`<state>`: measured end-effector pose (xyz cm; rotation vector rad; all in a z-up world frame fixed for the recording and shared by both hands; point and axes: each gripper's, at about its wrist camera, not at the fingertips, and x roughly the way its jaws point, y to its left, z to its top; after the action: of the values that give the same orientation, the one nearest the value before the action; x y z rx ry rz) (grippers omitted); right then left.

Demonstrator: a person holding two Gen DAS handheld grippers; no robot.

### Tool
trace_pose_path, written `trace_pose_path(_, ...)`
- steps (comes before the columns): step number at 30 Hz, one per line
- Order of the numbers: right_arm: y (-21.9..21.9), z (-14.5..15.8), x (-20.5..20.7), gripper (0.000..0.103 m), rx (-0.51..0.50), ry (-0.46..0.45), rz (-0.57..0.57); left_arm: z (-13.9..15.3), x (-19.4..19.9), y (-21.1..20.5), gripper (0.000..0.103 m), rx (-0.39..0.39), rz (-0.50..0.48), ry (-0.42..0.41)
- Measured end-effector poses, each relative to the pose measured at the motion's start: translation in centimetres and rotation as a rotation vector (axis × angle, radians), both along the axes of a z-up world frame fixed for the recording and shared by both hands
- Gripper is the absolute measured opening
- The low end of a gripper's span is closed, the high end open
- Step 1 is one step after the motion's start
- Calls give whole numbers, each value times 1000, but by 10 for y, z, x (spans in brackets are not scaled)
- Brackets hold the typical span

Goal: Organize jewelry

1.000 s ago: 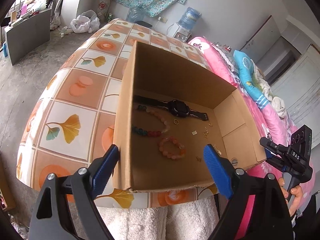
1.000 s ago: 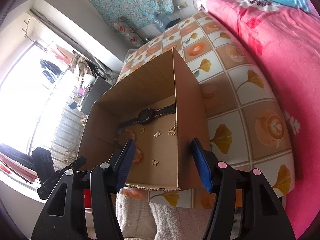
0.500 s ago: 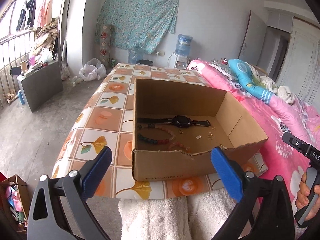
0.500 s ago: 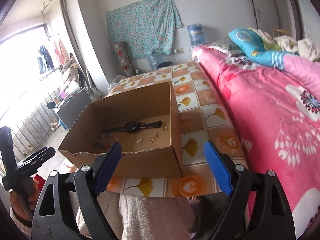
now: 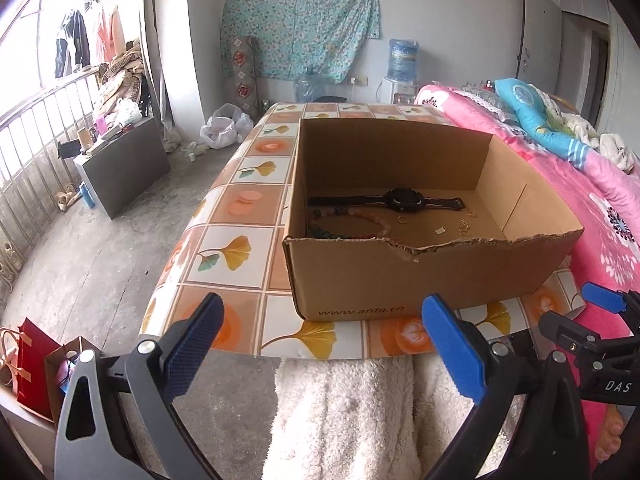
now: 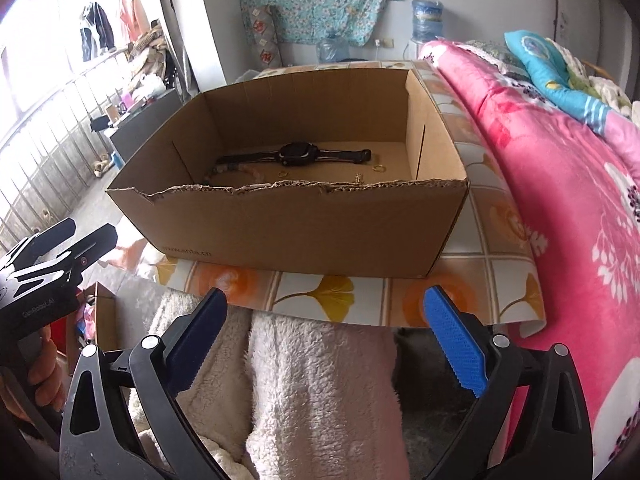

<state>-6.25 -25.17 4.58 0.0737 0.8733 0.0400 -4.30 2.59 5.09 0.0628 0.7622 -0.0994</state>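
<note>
Hovering near the table's (image 5: 240,204) near edge, the left gripper (image 5: 320,344) has its jaws spread wide with nothing between them; its blue pads (image 5: 452,344) touch nothing. The right gripper (image 6: 324,336) is likewise released, its jaws opening wider at this moment and empty. Both stand short of the cardboard box (image 5: 400,276), above a white fleece garment (image 6: 320,392). The box sits on the tiled table, just left of the pink bedspread (image 6: 580,200). Inside it, a black watch (image 5: 404,199) lies stretched across the far part of the floor. A bead bracelet (image 5: 352,218) lies nearer, at the left. Small gold pieces (image 5: 464,230), perhaps rings and charms, are scattered to the right.
</note>
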Motion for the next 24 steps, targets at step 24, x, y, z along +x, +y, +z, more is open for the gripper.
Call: trace_pose_path(24,-5,-9,50,95,4,149,-26,-16,38,-30,97,47,62,190)
